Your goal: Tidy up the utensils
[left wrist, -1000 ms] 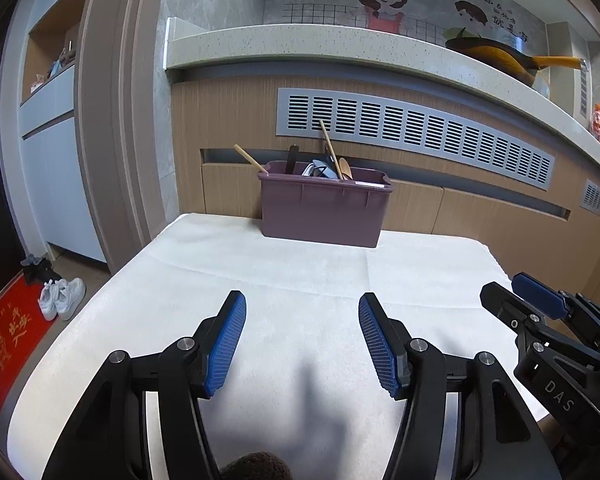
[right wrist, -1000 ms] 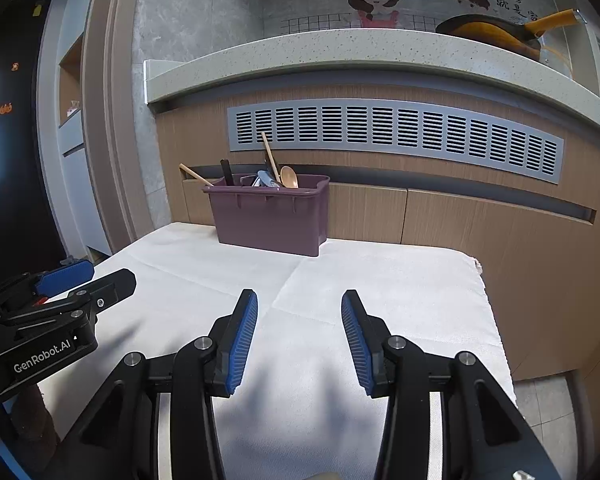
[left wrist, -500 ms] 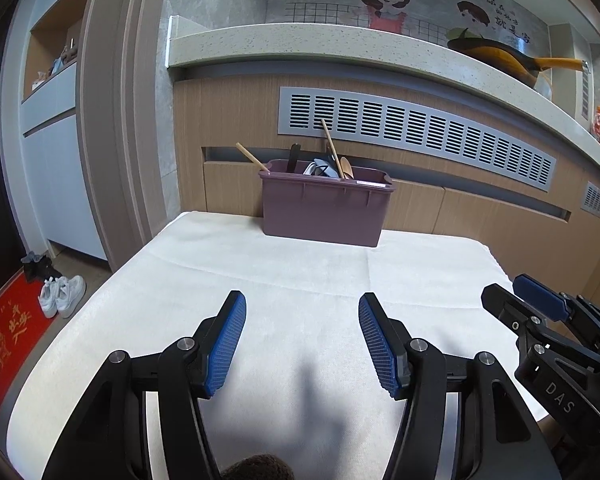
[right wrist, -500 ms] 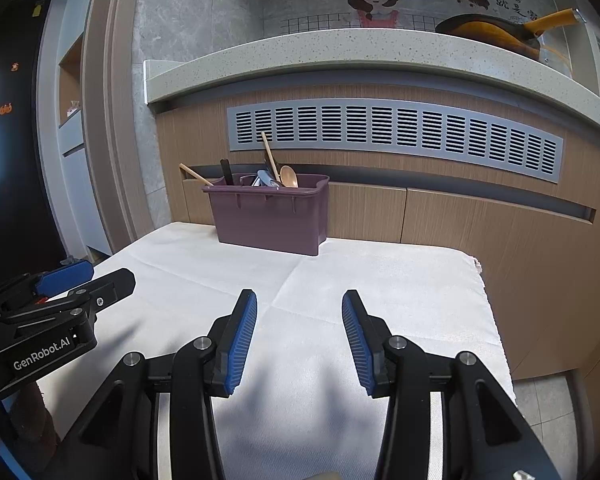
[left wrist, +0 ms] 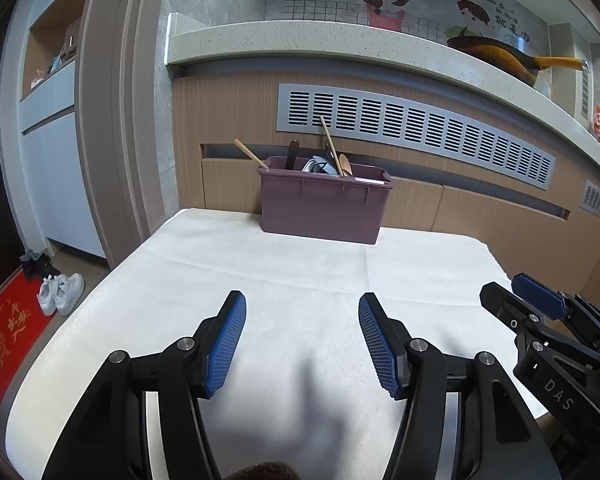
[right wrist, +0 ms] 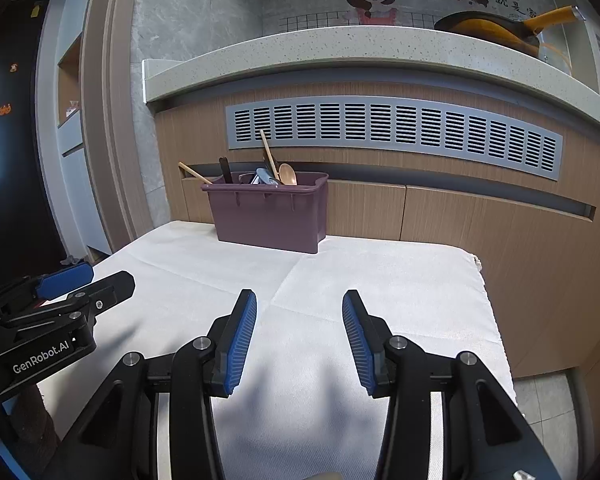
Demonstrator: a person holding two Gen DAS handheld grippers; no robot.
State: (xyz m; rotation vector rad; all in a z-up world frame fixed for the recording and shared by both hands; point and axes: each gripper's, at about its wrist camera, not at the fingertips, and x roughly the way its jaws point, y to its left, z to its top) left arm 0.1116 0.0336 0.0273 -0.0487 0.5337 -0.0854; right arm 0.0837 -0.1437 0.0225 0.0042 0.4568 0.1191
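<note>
A purple plastic bin (left wrist: 324,206) (right wrist: 268,216) stands at the far edge of a table covered in white cloth (left wrist: 300,276) (right wrist: 380,280). Several utensils stick out of the bin: wooden sticks, a wooden spoon (right wrist: 288,173), a dark handle and some metal pieces. My left gripper (left wrist: 300,320) hovers open over the near part of the cloth, nothing between its blue pads. My right gripper (right wrist: 298,316) is open too, also over bare cloth and well short of the bin. Each gripper shows at the side of the other's view.
Behind the table runs a wooden cabinet front with a grey vent grille (right wrist: 396,132) under a speckled counter (left wrist: 340,40). A yellow pan (right wrist: 496,28) sits on the counter. Left of the table are a door frame, white shoes (left wrist: 60,292) and a red mat (left wrist: 4,340) on the floor.
</note>
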